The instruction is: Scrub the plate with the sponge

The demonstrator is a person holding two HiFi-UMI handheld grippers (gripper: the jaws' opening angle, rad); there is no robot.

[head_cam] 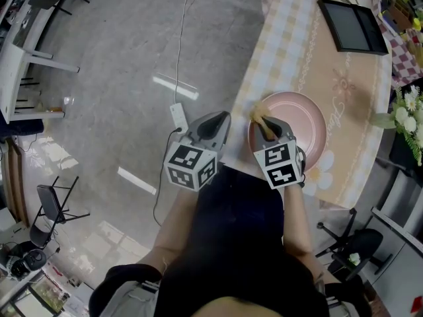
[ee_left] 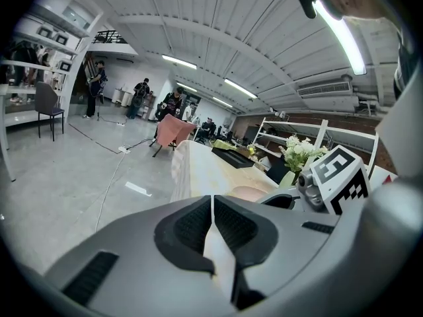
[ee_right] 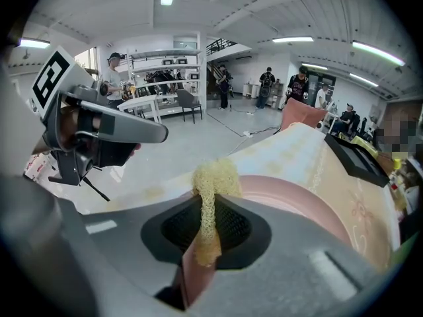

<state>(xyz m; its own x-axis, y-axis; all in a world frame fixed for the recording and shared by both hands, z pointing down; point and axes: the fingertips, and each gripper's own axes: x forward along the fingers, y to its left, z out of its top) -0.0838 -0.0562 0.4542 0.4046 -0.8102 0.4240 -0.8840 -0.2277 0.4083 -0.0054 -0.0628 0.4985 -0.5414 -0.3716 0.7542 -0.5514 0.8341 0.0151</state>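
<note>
A pink plate (head_cam: 307,121) lies near the table's front-left edge. My right gripper (head_cam: 266,125) is shut on a yellow mesh sponge (head_cam: 257,114) and holds it over the plate's left rim. In the right gripper view the sponge (ee_right: 215,177) sticks up from between the shut jaws, with the plate (ee_right: 301,203) just beyond. My left gripper (head_cam: 220,121) is shut with nothing in it and hovers off the table edge, left of the plate. In its own view the left gripper (ee_left: 212,207) points along the table, with the plate (ee_left: 249,193) ahead to the right.
A beige checked cloth (head_cam: 357,84) covers the table. A dark tablet (head_cam: 352,25) lies at the far end, and white flowers (head_cam: 410,111) stand on the right. A power strip (head_cam: 178,116) and cable lie on the floor. People stand far back (ee_right: 268,84).
</note>
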